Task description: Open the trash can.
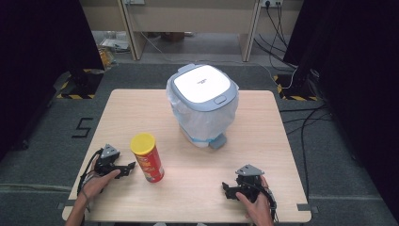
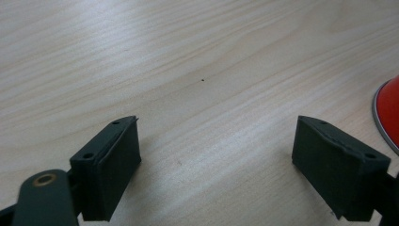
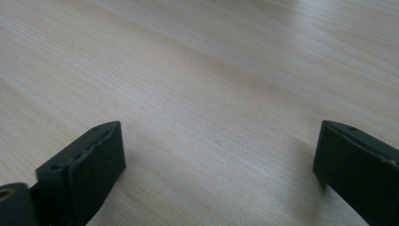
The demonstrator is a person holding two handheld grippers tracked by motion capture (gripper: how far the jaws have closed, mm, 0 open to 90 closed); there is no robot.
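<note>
A red crisp tube (image 1: 148, 158) with a yellow lid stands upright on the wooden table (image 1: 141, 108), near its front left. Just left of the tube, my left gripper (image 1: 130, 165) rests low on the table, pointing at it. In the left gripper view this gripper (image 2: 216, 150) is open over bare wood, and the tube's red base (image 2: 389, 115) shows at the right edge. My right gripper (image 1: 226, 189) lies at the front right, held by a hand. In the right gripper view it (image 3: 219, 160) is open with only wood between its jaws.
A white and grey lidded bin (image 1: 203, 103) lined with a clear bag stands at the back middle of the table. Cables (image 1: 301, 117) trail over the floor to the right. Dark curtains hang on both sides.
</note>
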